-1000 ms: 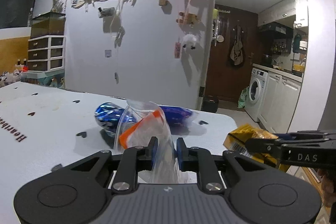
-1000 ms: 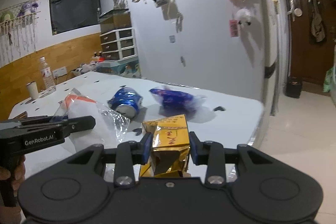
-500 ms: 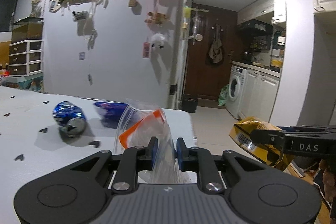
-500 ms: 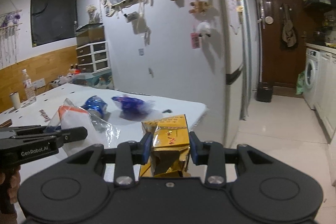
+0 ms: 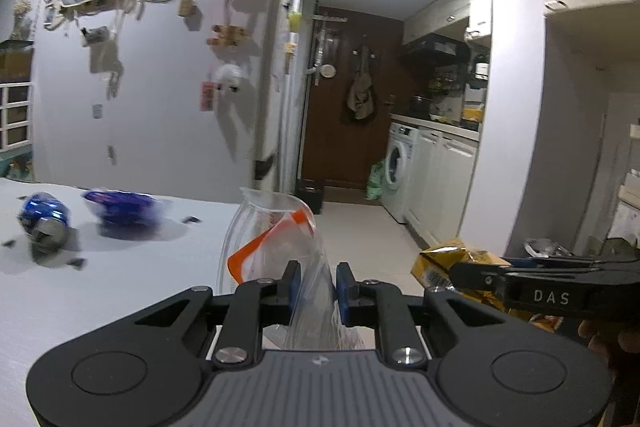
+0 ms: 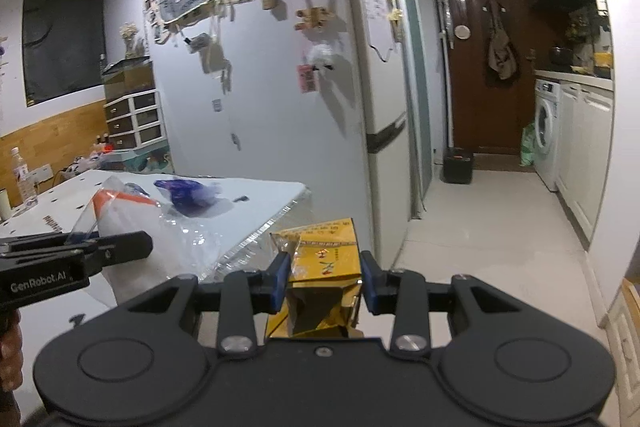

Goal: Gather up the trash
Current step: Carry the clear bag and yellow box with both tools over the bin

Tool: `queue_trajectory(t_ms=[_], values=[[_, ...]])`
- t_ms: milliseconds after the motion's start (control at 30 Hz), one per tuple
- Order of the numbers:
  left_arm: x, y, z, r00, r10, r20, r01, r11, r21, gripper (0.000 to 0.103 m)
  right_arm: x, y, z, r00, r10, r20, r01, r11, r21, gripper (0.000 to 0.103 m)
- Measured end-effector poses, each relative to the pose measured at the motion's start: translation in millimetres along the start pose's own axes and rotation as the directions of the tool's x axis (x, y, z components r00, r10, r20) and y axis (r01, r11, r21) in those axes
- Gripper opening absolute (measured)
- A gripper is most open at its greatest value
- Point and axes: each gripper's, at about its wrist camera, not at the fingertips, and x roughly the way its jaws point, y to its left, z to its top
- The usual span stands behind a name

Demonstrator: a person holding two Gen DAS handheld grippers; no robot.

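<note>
Kitchen hallway ahead; white table (image 5: pixel 120 291) at left, bearing a blue can (image 5: pixel 44 223) and blue wrapper (image 5: pixel 120 207) we judge uncollected. Our left gripper (image 5: pixel 314 277) pinches a clear bag (image 5: pixel 276 239); our right gripper (image 6: pixel 323 277) clamps a yellow packet (image 6: pixel 324 251), both lifted for carrying off.

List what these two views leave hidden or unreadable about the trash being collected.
- Clear bag, left wrist view: its bottom is hidden behind the left gripper.
- Gold packet, right wrist view: the lower part is hidden by the right gripper, and the print is too small to read.
- Blue can, left wrist view: blurred, label unreadable.
- Trash bin: not seen in either view.
</note>
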Motion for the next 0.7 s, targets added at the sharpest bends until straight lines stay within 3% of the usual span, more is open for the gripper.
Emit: queue_trajectory(t_ms=[367, 700], values=[[61.1, -55.5, -57.2, 0.985, -0.066, -0.157, 0.069, 0.998, 0.014, 0.020, -3.2, -62.6, -43.0, 0.992, -0.059, -0.112, 0.064, 0.997, 0.037, 0.038], [127.1, -60.3, -115.2, 0.946, -0.092, -0.311, 0.087, 0.996, -0.031, 0.020, 46.5, -110.7, -98.4, 0.949, -0.081, -0.303, 0.110, 0.991, 0.081, 0.038]])
